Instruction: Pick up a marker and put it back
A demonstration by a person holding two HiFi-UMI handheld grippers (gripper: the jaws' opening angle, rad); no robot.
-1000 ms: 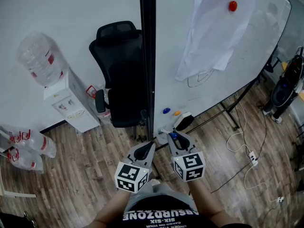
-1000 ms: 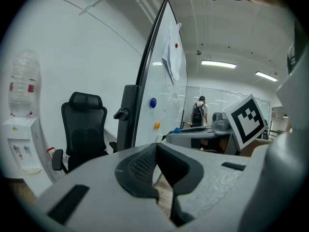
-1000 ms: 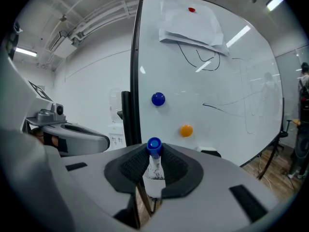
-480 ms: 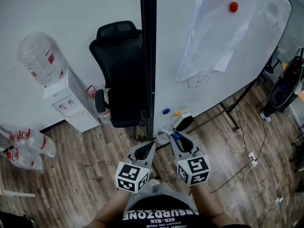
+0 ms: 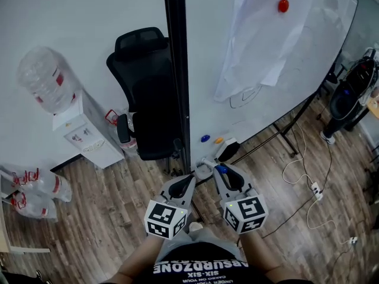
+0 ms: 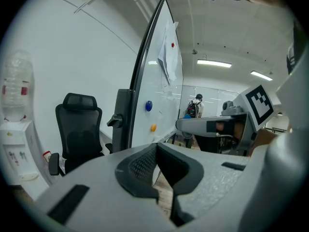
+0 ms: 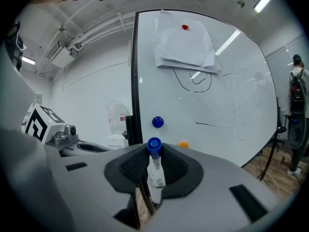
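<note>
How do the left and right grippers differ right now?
The right gripper is clamped on a blue-capped marker; the left gripper is shut on nothing. The right gripper faces the whiteboard; the left gripper faces its black edge post. Both sit side by side, pointing forward.

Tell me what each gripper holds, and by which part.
The right gripper holds a marker by its white barrel, with its blue cap pointing forward. The left gripper is shut on nothing.
</note>
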